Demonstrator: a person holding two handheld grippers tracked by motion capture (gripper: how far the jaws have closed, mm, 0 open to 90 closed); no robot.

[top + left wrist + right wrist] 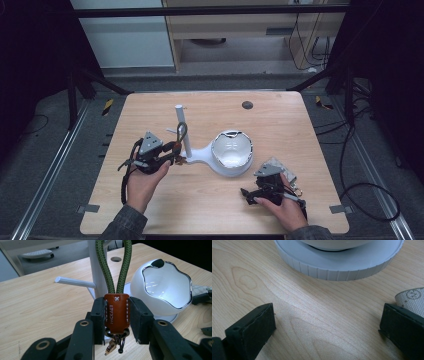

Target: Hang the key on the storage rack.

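A light wooden table (280, 125) is taking up the middle of the room, with a dark round grommet hole (247, 105) near its far edge. On it is standing a white stand (200, 154): a thin upright post (181, 125) with a short peg (75, 282) sticking out sideways, joined at the base to a rounded white bowl (232, 152) with a shiny wavy rim, which is sitting on a ribbed round base (337, 267). The person's left hand (142, 182) is reaching in from the near edge, holding the left gripper (172, 156) just beside the foot of the post. Its jaws are pressing closed on the brown leather tab (116, 313) of a keychain (115, 290), whose green braided cord loop (181, 131) is rising up in front of the post, while a small metal ring and clips (115, 341) are dangling below the tab. The right hand (284, 207) is resting the right gripper (246, 194) low on the table near the bowl's base, its jaws spread wide apart with nothing between them, just bare wood. A grey patterned pouch (278, 166) is lying right behind that gripper, its corner peeking past one jaw in the right gripper view.
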